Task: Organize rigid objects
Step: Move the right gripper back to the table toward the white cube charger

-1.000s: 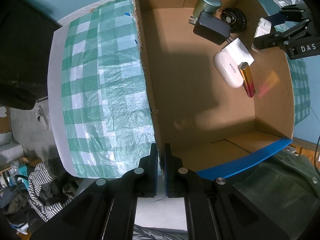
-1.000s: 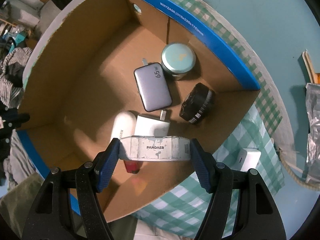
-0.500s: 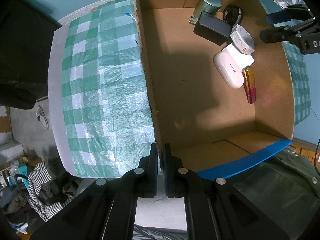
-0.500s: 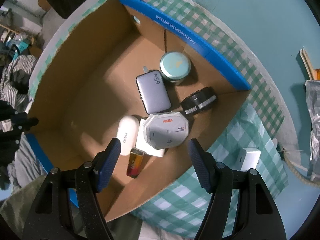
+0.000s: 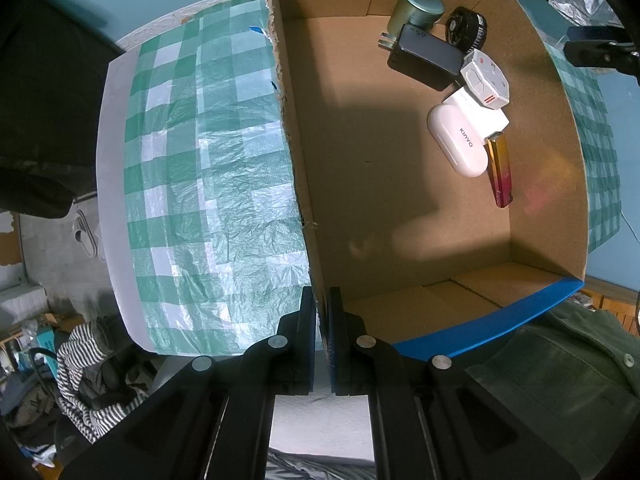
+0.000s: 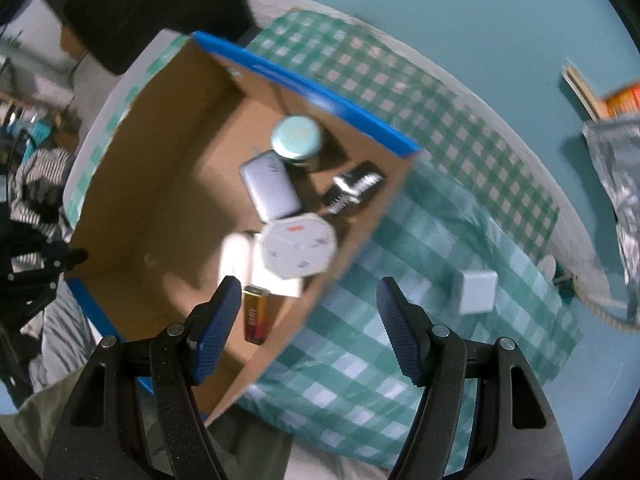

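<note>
The right gripper (image 6: 306, 314) hung with its jaws spread wide and nothing between them, above the near corner of the cardboard box (image 6: 152, 184). One rigid object was left outside the box: a small white square block (image 6: 476, 292), probably a charger, lying flat on the green checked cloth (image 6: 360, 360) of the counter. In the right wrist view it lay at about three o'clock from the open jaws, beyond the box's side wall and well apart from it. It looked roughly square, so no long axis seemed to dictate how the jaws should turn.

The left gripper (image 5: 323, 340) was clamped on the box's wall, jaws pressed nearly together on the cardboard edge at the opposite side. That made the right hand clearly the nearer and the only free one for the block.

Inside the box sat a round tin (image 6: 297, 136), a grey power adapter (image 6: 270, 186), a black round item (image 6: 354, 188), an octagonal white case (image 6: 298, 246), a white earbud case (image 5: 458, 140) and a red-gold lighter (image 6: 255, 314), clustered toward one corner.
</note>
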{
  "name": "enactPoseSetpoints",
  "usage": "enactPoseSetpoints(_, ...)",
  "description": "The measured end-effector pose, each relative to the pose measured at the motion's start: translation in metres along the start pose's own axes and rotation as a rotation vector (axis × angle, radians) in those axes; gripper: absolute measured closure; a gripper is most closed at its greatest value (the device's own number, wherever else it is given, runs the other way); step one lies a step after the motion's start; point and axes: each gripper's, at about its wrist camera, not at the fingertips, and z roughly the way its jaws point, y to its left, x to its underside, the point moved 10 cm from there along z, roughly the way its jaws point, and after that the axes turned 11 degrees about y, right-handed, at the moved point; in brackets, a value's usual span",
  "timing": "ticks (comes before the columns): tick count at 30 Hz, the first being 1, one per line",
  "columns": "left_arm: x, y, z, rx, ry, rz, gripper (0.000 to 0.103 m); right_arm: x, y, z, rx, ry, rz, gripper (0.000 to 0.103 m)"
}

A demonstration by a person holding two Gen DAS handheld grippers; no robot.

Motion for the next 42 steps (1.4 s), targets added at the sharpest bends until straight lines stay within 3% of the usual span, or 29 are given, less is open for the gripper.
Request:
enactPoseSetpoints(16,-0.001,0.000,-0.001,-0.006,0.009,0.002,0.098,0.038,-0.128,0.032,-0.088,0.069,0.412,0.034)
enactPoseSetpoints(24,-0.001,0.001,0.000,0.000,0.015,-0.008,0.098,0.044,-0.182,0.066,-0.317,0.066,0.779,0.034)
enactPoseSetpoints(30,-0.002,0.000,0.001,0.004,0.020,-0.013,0.098,0.041,-0.202,0.087,-0.431,0.058,0.992,0.034)
enactPoseSetpoints(42,-0.001,0.002,0.003,0.024,0.030,-0.029,0.098,0.038,-0.214,0.124,-0.303,0.148,1.059,0.034)
